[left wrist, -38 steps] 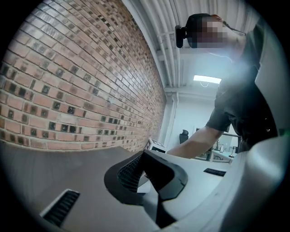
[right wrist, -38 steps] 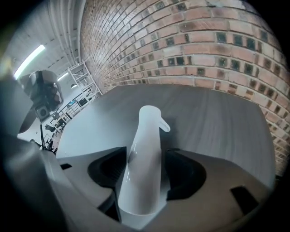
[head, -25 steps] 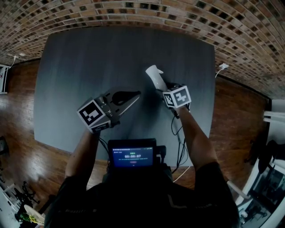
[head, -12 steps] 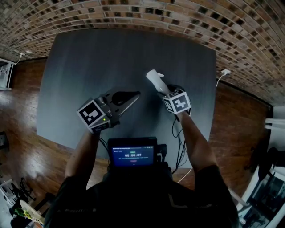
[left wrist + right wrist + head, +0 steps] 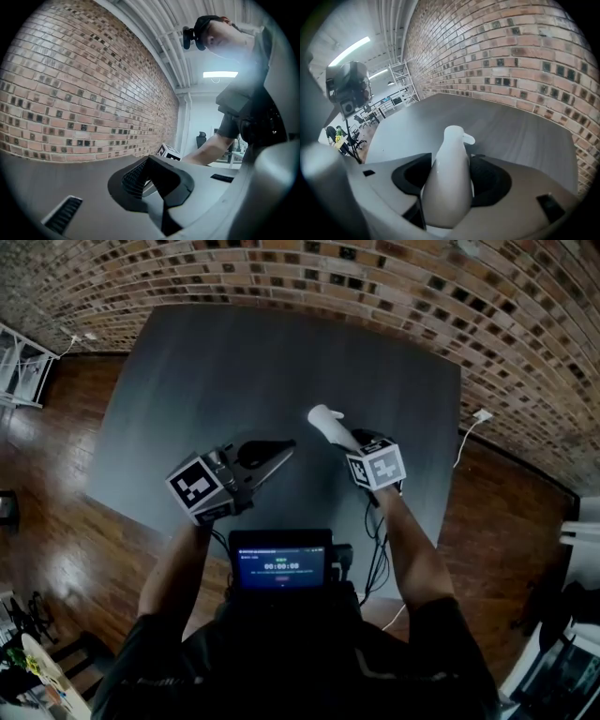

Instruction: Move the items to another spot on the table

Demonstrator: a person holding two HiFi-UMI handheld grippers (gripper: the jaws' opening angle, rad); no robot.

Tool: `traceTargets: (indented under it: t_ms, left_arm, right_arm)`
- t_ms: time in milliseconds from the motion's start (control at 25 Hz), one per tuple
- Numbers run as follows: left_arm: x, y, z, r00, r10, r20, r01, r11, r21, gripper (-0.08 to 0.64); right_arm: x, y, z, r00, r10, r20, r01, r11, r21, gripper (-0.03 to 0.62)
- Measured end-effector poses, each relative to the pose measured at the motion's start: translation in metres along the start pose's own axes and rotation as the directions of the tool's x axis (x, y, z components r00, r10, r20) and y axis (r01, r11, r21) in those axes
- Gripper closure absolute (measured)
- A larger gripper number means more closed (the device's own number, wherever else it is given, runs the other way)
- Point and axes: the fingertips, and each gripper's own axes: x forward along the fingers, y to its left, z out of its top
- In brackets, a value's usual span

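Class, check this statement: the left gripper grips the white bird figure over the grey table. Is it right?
Not quite. It is the right gripper that grips the white bird figure over the grey table. The right gripper view shows the figure clamped between its jaws.

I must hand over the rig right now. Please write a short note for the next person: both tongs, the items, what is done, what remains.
Left tongs: shut, nothing in them, held over the dark table.
Right tongs: shut on the white bird figurine, which is tilted and appears clear of the table.
Done: figurine picked up.
Left: set it down at another spot on the table, then open the tongs. No other item shows on the table.
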Motion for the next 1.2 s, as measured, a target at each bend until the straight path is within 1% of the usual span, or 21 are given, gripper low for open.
traceTargets:
  t_ms: [200,400,680,880,1040,1200]
  left_arm:
    - [-0.018,-0.021,0.010,0.997,0.071,-0.006,-0.071,0.997,0.027,0.568]
    - [-0.055,-0.035,0.017,0.986,0.164,0.003,-0.164,0.985,0.057,0.568]
    - [-0.130,-0.043,0.026,0.963,0.267,0.035,-0.269,0.960,0.075,0.568]
    - [-0.191,-0.041,0.031,0.954,0.295,0.047,-0.298,0.952,0.074,0.568]
    - [-0.242,-0.040,0.035,0.953,0.297,0.066,-0.302,0.951,0.074,0.568]
    - [-0.296,-0.034,0.036,0.945,0.318,0.081,-0.324,0.943,0.074,0.568]
  right_arm:
    - [-0.013,0.039,0.024,0.995,0.084,0.052,-0.081,0.995,-0.065,0.331]
    - [0.000,0.081,0.038,0.987,0.150,0.047,-0.142,0.979,-0.145,0.331]
    - [0.019,0.160,0.057,0.975,0.220,0.024,-0.209,0.950,-0.233,0.331]
    - [0.036,0.224,0.077,0.971,0.240,0.011,-0.228,0.935,-0.270,0.331]
    - [0.051,0.275,0.087,0.969,0.246,-0.002,-0.237,0.930,-0.280,0.331]
    - [0.069,0.322,0.098,0.969,0.245,-0.009,-0.237,0.925,-0.296,0.331]
